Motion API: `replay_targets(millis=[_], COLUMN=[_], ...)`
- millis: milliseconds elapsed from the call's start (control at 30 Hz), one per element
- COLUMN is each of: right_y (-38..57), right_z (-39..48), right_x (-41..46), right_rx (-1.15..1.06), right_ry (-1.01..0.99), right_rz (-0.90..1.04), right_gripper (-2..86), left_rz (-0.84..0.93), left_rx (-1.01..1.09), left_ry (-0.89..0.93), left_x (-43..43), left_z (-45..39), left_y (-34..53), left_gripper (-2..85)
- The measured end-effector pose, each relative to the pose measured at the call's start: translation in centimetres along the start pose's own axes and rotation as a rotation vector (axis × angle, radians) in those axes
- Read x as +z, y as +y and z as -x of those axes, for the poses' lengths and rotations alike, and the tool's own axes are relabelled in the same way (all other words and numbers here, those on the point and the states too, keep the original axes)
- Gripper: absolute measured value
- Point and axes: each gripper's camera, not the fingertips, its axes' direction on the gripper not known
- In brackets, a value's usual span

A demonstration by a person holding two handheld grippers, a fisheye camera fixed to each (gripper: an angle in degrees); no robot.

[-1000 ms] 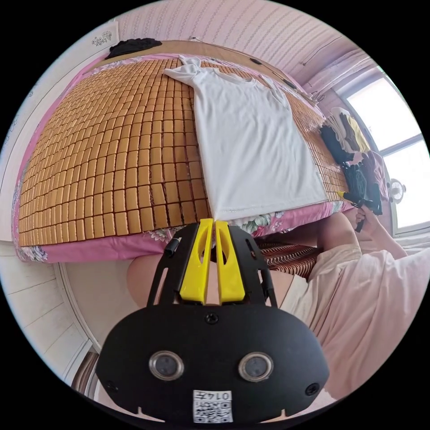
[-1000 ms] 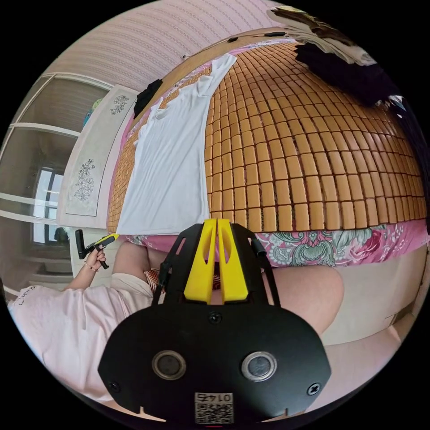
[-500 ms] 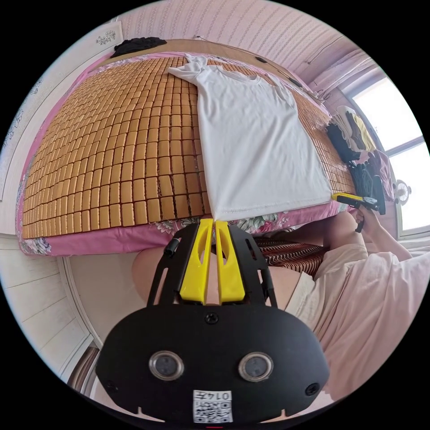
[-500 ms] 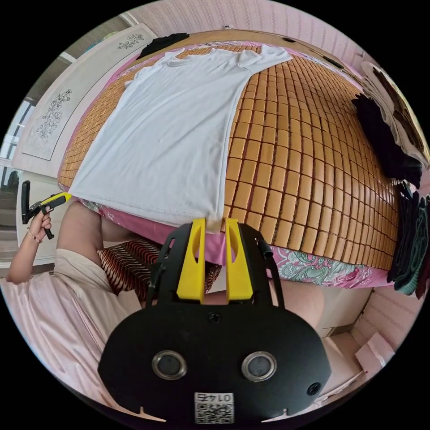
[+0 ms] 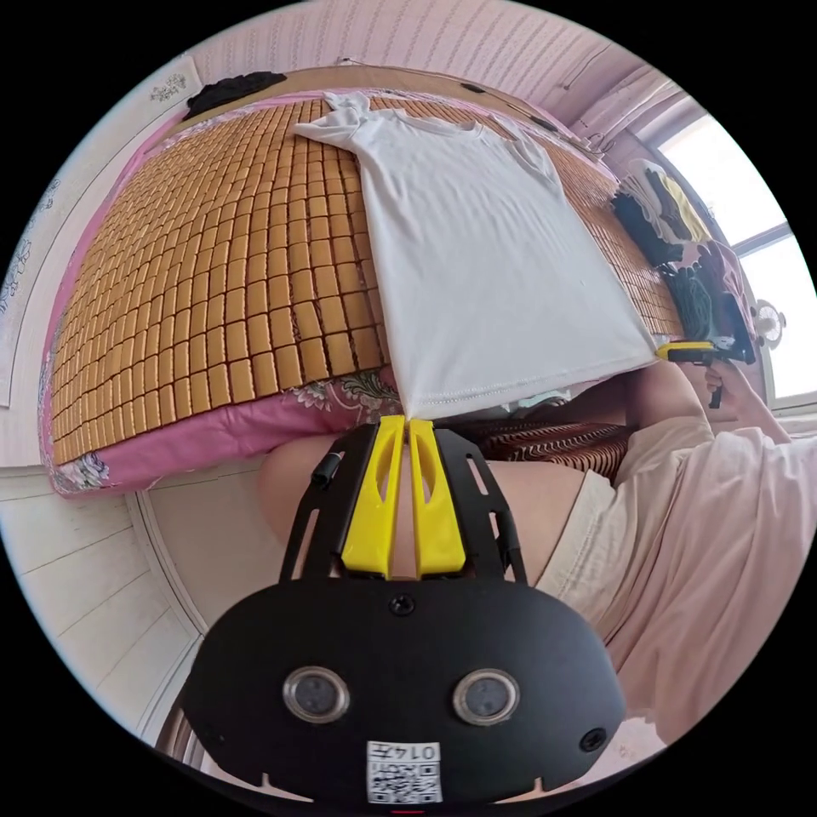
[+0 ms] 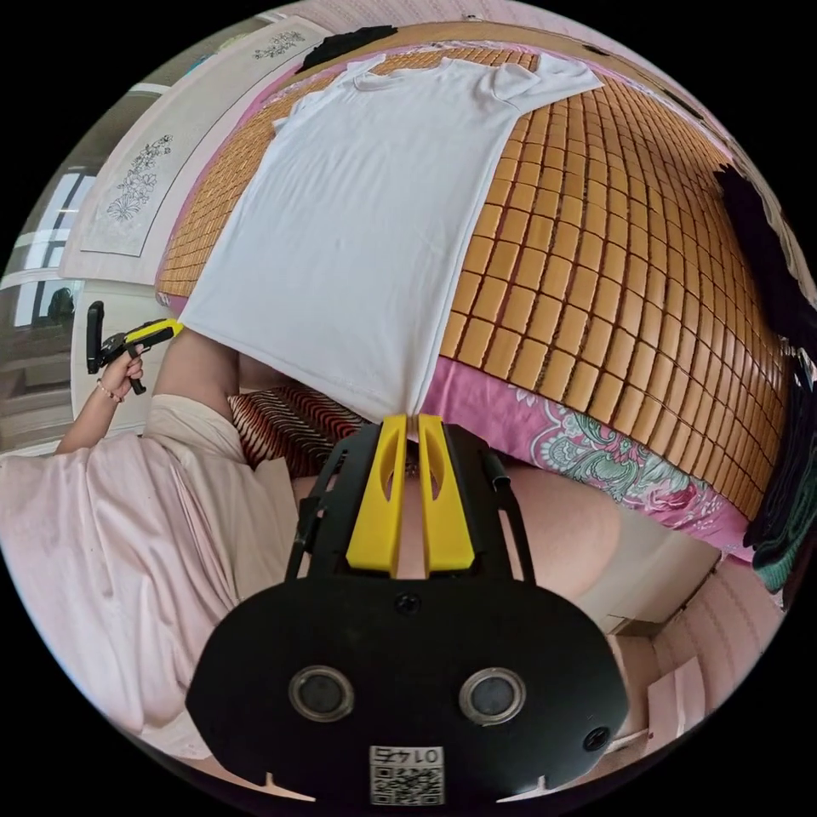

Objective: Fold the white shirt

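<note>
The white shirt (image 5: pixel 477 247) lies flat and face up along the bamboo mat (image 5: pixel 213 255) of the bed, collar at the far end, hem hanging past the near edge. My left gripper (image 5: pixel 408 420) is shut on one hem corner. In the right gripper view the white shirt (image 6: pixel 366 213) stretches away from me, and my right gripper (image 6: pixel 411 417) is shut on the other hem corner. Each view catches the opposite gripper at the hem's far end: the right gripper (image 5: pixel 685 350) in the left gripper view, the left gripper (image 6: pixel 149 333) in the right gripper view.
A pile of dark and light clothes (image 5: pixel 672 247) sits on the bed's side toward the window. Black cloth (image 5: pixel 225 83) lies at the headboard. A pink flowered sheet (image 6: pixel 596 451) edges the mat. The person's pink top (image 6: pixel 94 545) and striped shorts (image 6: pixel 289 421) are close below the hem.
The right gripper swung over to the hem's free corner, opened, then shut on it. Both grippers have drawn the hem back past the bed's near edge.
</note>
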Motion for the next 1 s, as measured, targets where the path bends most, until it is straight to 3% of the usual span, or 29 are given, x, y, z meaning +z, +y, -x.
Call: replay_targets(millis=[467,667,867,1000], right_y=[2.7,7.1,11.8,15.2], right_z=[1.8,0.9,0.1,2.2], right_x=[1.7,1.4,0.9,-0.4], right_rx=[-0.004,0.058,0.157,0.200], right_ry=[-0.034,0.004,-0.014,0.188], right_rz=[0.018,-0.088,-0.248,-0.449], right_gripper=[2.9,4.7,2.5,0.3], left_rz=[-0.021,-0.074,-0.128,-0.191], left_rx=[-0.070,-0.104,-0.010,0.188], left_ry=[0.040,0.022,0.045,0.130], left_x=[1.1,0.5,0.4,0.3], left_z=[1.7,2.4,0.2,-3.3], left_y=[1.9,2.0,-1.3,-4.1], left_gripper=[-0.4,-0.2,-0.5,-0.4])
